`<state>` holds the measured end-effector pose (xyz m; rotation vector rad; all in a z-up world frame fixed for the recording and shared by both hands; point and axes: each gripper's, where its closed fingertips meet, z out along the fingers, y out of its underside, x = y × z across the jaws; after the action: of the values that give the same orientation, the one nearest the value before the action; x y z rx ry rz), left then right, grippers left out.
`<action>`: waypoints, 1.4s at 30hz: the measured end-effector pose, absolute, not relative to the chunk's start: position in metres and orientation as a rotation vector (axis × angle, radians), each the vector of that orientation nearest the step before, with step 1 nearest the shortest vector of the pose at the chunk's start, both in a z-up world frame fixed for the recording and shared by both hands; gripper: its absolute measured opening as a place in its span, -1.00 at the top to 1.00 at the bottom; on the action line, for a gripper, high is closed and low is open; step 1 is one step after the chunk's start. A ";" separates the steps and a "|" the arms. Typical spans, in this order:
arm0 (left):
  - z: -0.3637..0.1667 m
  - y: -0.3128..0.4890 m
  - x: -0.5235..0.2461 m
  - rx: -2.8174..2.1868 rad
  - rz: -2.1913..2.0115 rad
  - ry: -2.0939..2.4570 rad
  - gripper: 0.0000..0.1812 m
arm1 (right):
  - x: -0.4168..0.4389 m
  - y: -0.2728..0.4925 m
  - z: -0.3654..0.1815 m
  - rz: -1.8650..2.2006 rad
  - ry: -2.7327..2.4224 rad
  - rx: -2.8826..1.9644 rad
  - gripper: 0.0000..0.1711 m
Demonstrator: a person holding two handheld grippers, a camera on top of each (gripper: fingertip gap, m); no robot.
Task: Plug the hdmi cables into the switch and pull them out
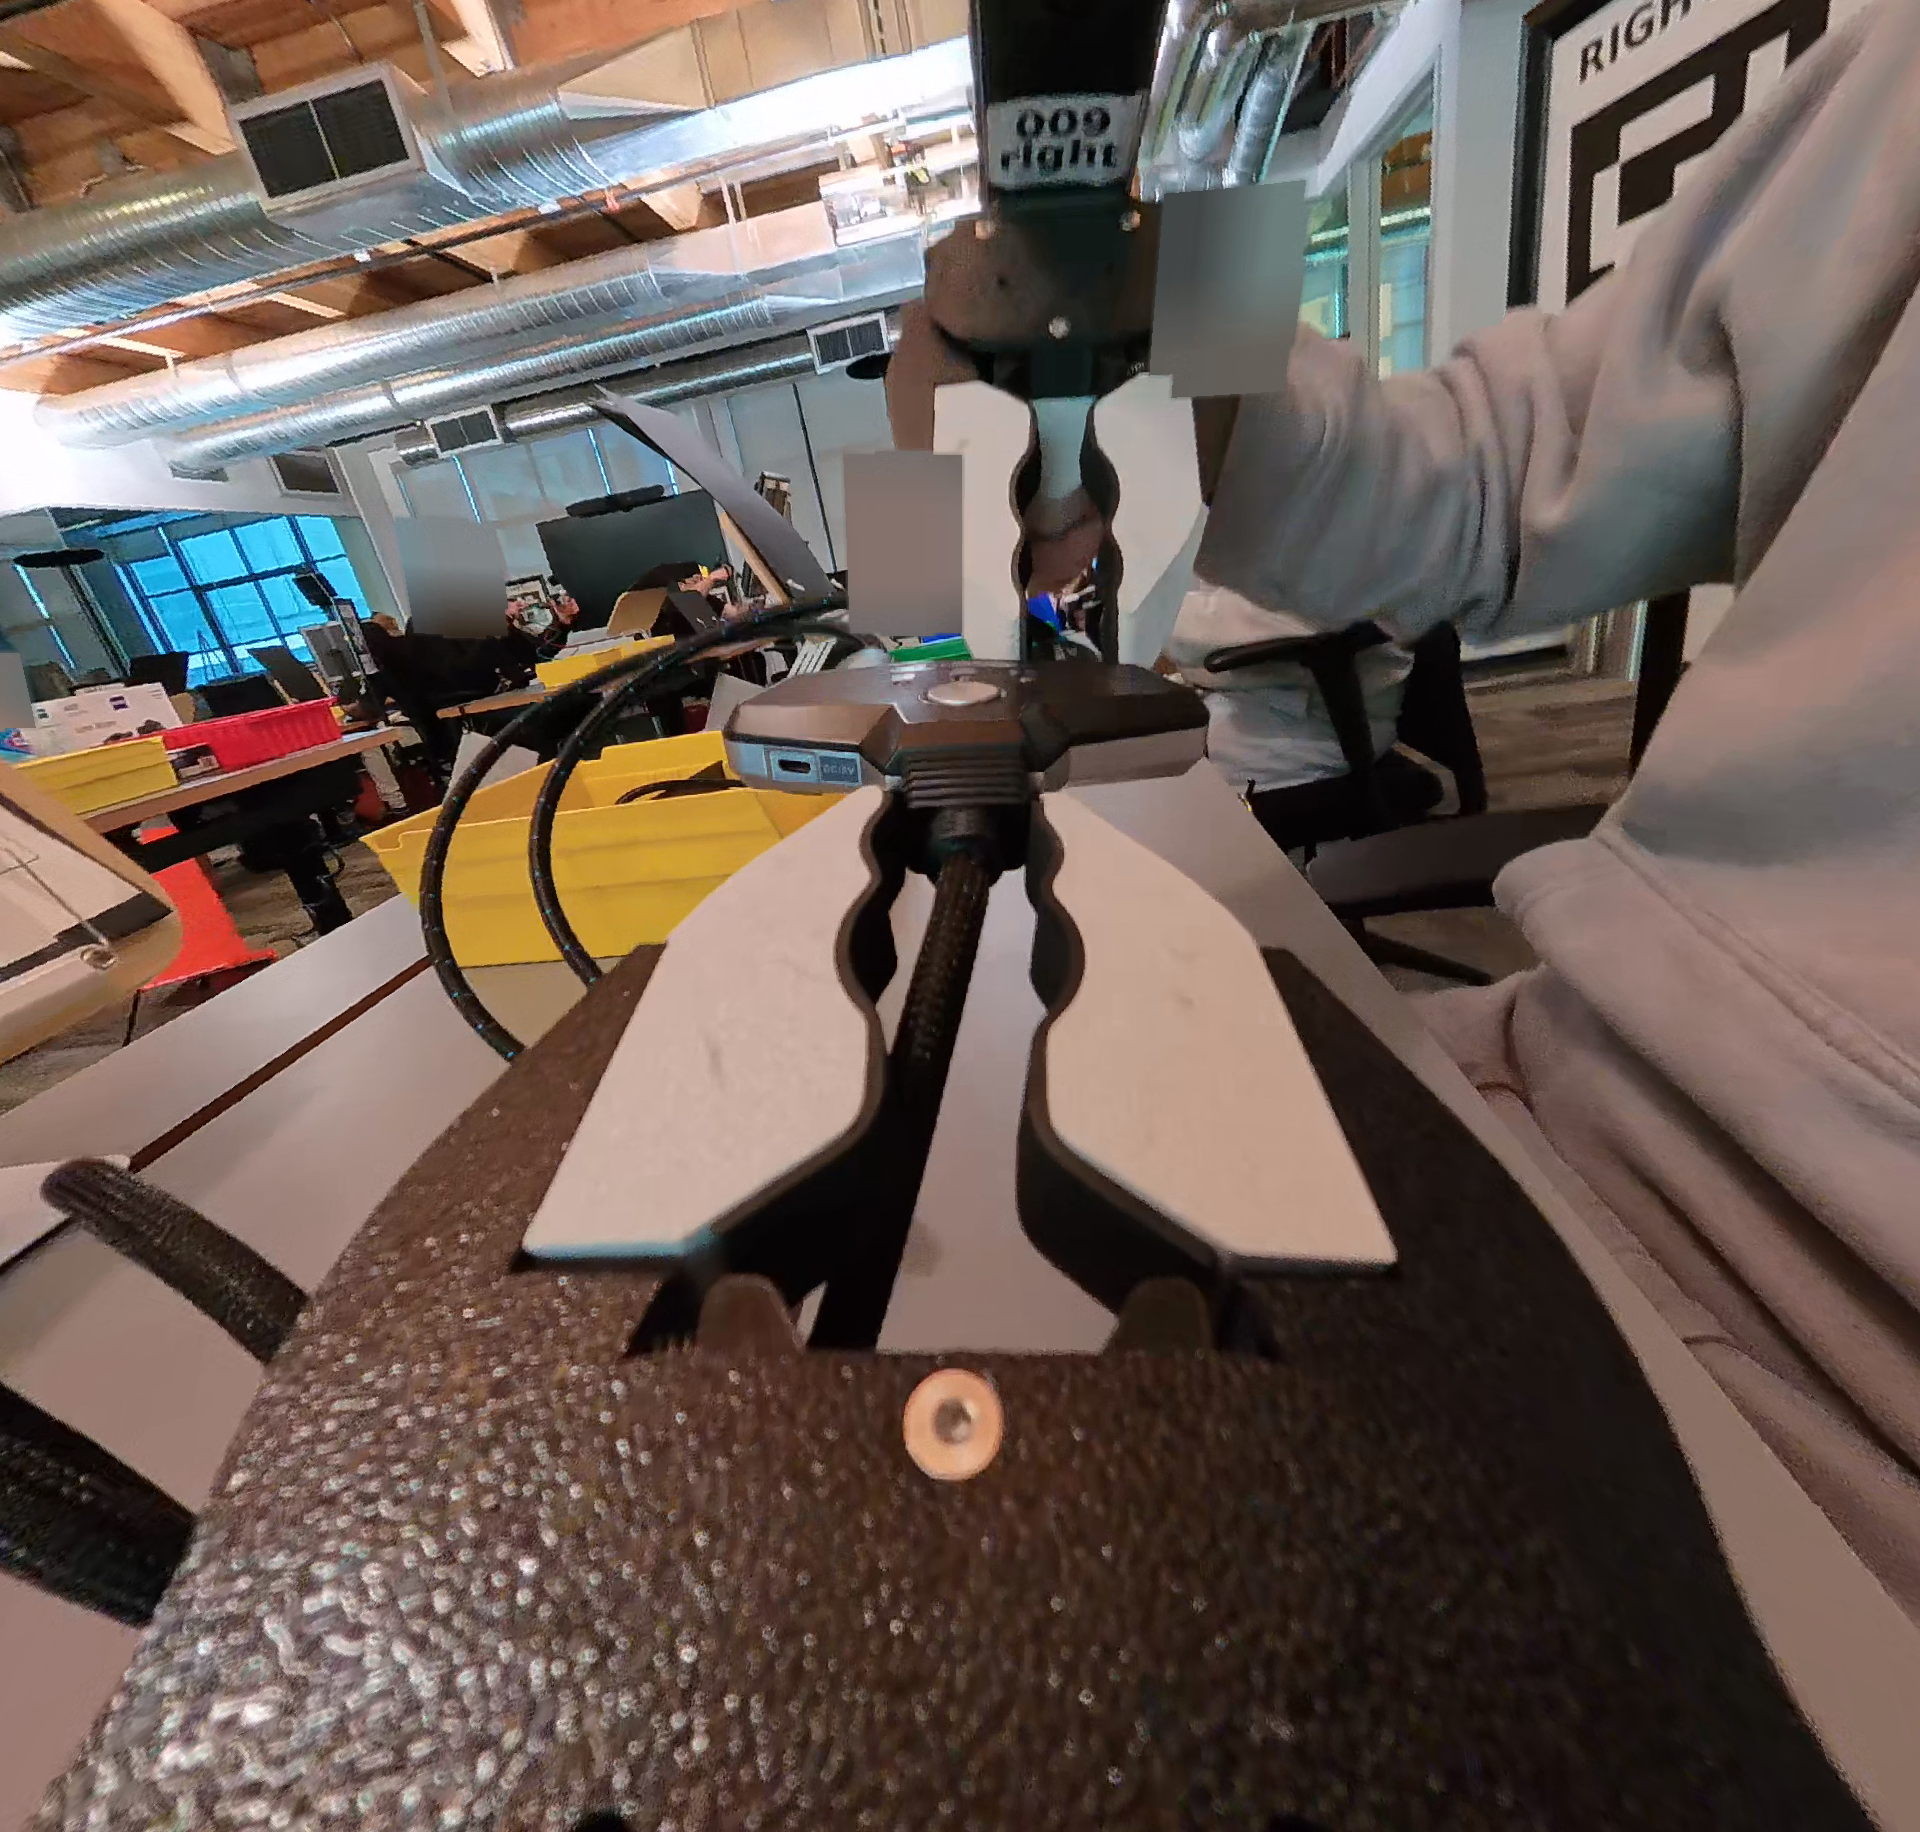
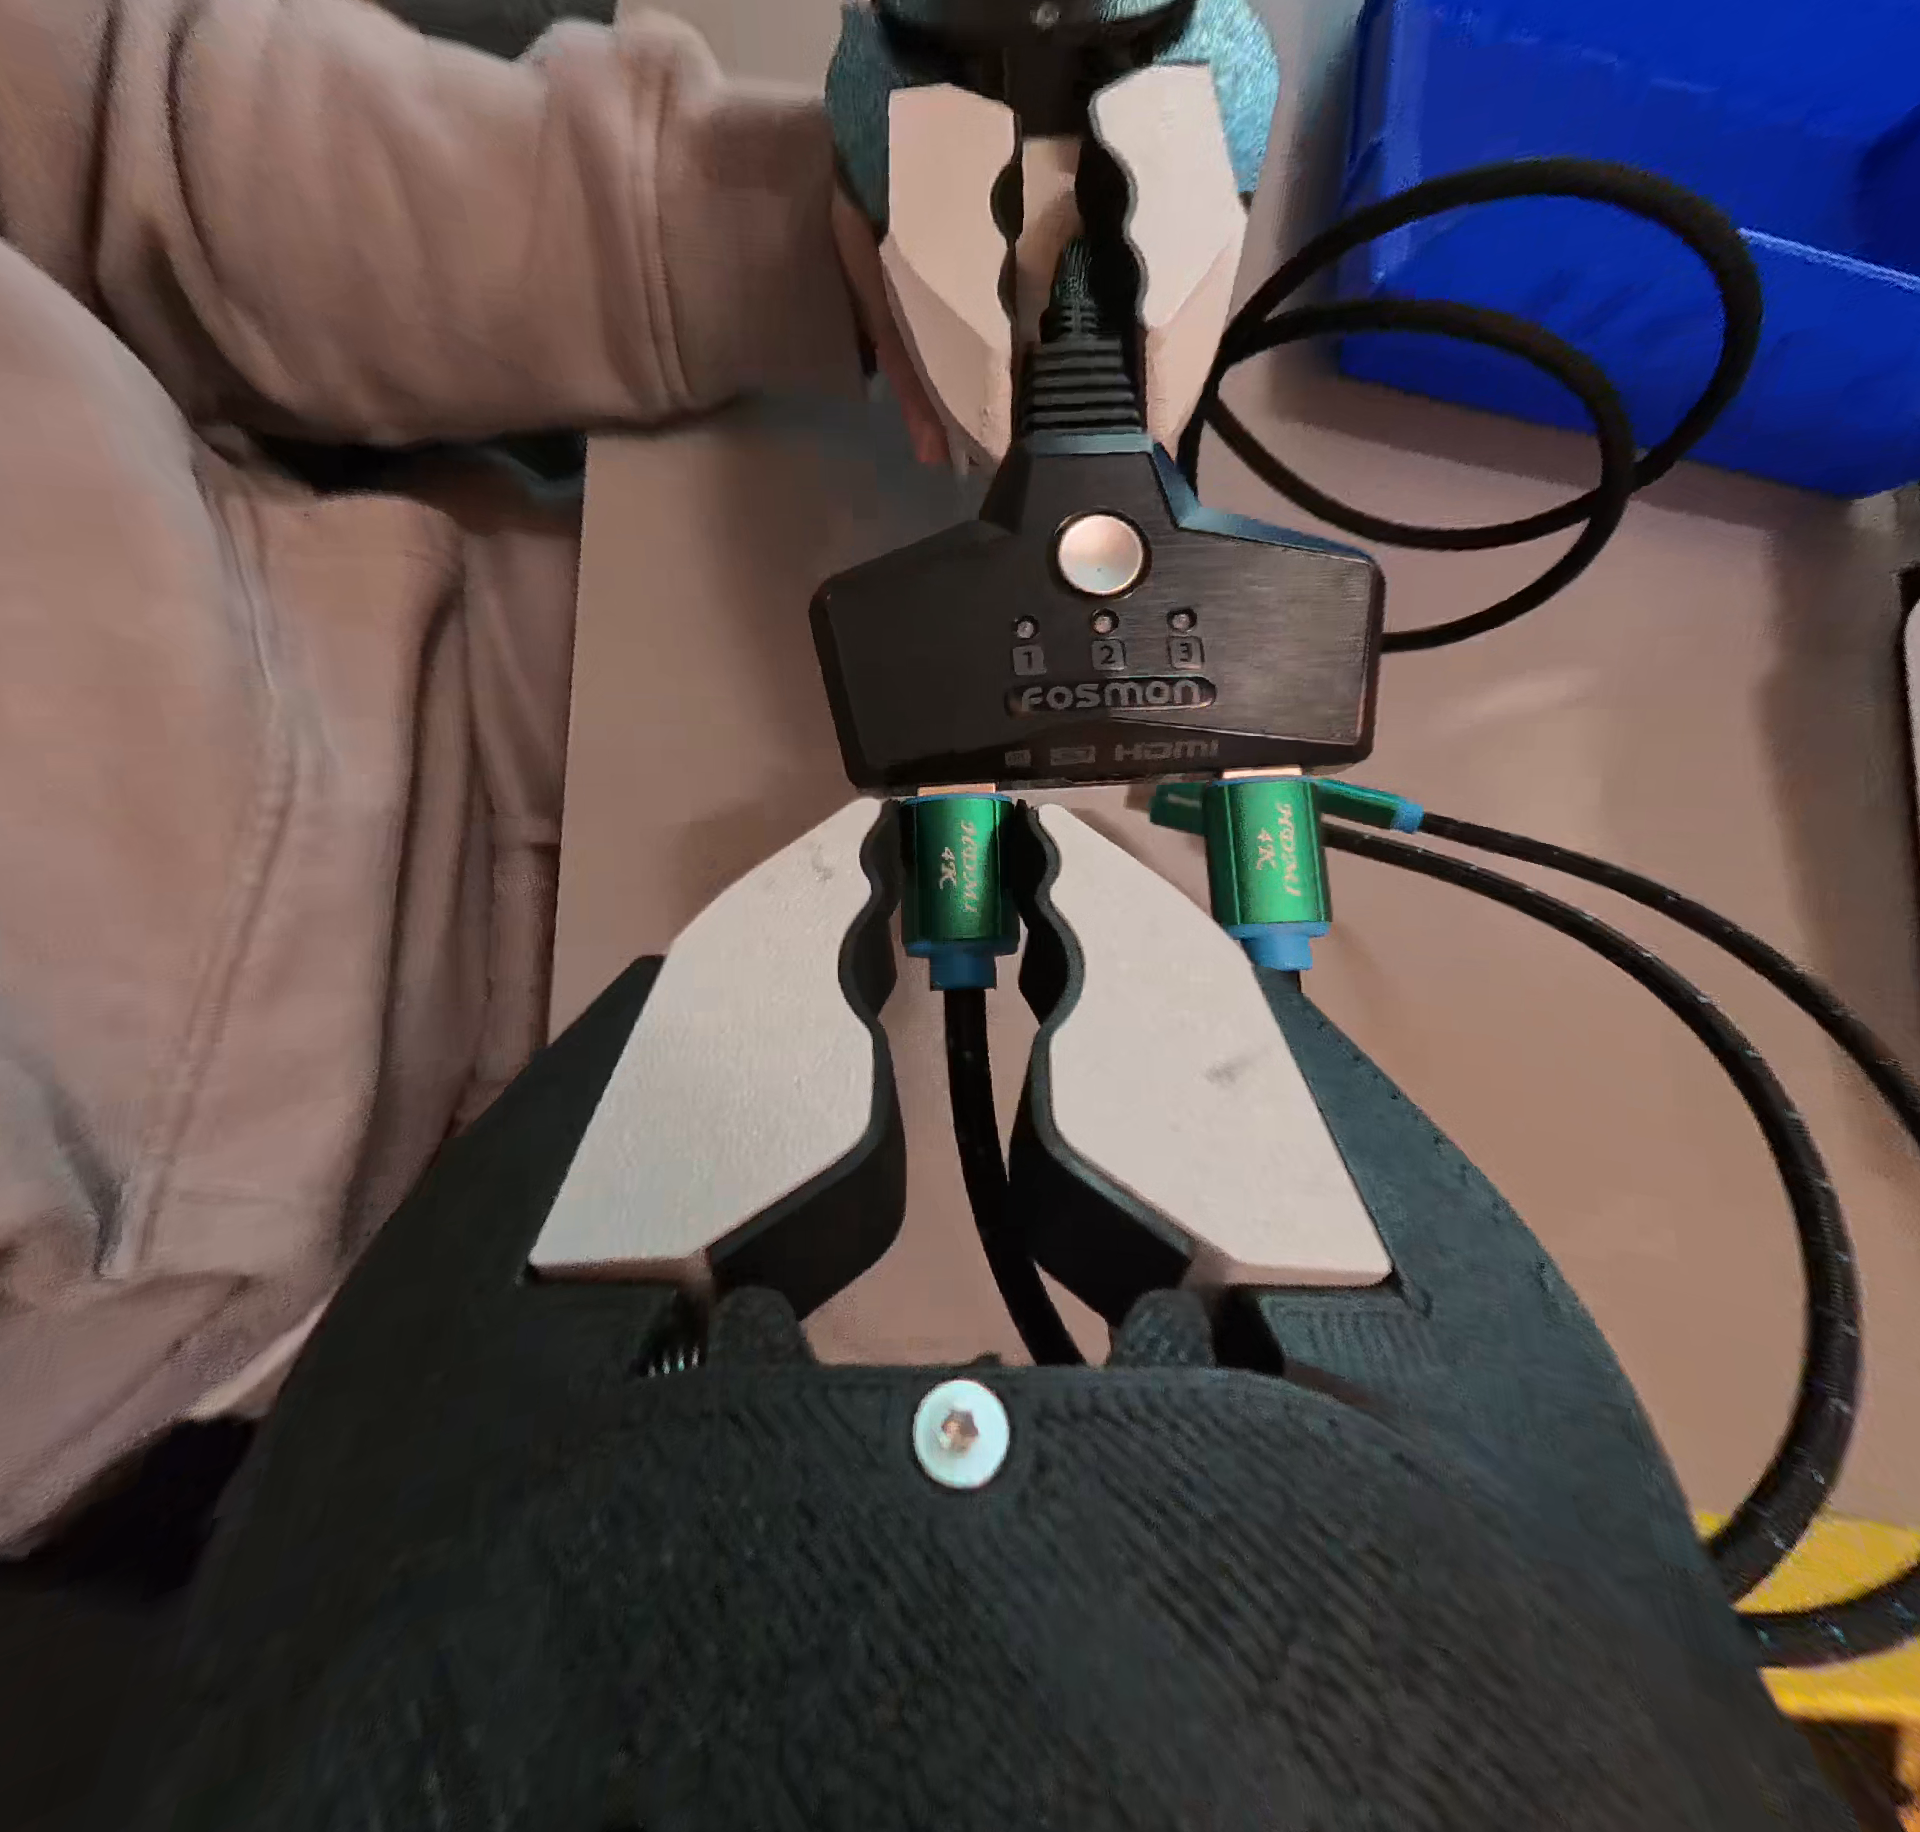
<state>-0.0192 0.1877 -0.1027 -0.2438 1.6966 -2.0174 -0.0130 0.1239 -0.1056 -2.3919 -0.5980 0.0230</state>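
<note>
The black HDMI switch (image 2: pixel 1101 660) is held just above the table, and it also shows in the left wrist view (image 1: pixel 966 722). My left gripper (image 1: pixel 961 816) is shut on the ribbed strain relief of the switch's own braided cable, and appears from the front in the right wrist view (image 2: pixel 1075 400). My right gripper (image 2: pixel 956 826) is shut on a green HDMI plug (image 2: pixel 956 878) seated in the switch's left port. It shows from the front in the left wrist view (image 1: pixel 1070 629). A second green plug (image 2: pixel 1268 868) sits in the right port. A third green plug (image 2: pixel 1361 806) lies beside it.
Black cable loops (image 2: pixel 1507 411) lie right of the switch, in front of a blue bin (image 2: pixel 1662 172). A yellow bin (image 1: pixel 623 847) stands beyond the table's far edge. The person's light sleeve (image 2: pixel 312 224) lies left of the switch. An office chair (image 1: pixel 1371 743) is behind.
</note>
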 end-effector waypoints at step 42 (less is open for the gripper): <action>-0.107 0.166 -0.011 -0.300 -2.050 1.759 0.76 | -0.006 0.102 -0.110 0.166 -0.533 -2.390 0.75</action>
<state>-0.0112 0.1657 -0.1065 -0.2996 1.7593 -2.0503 -0.0059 0.1022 -0.1102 -2.3898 -0.5330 0.1659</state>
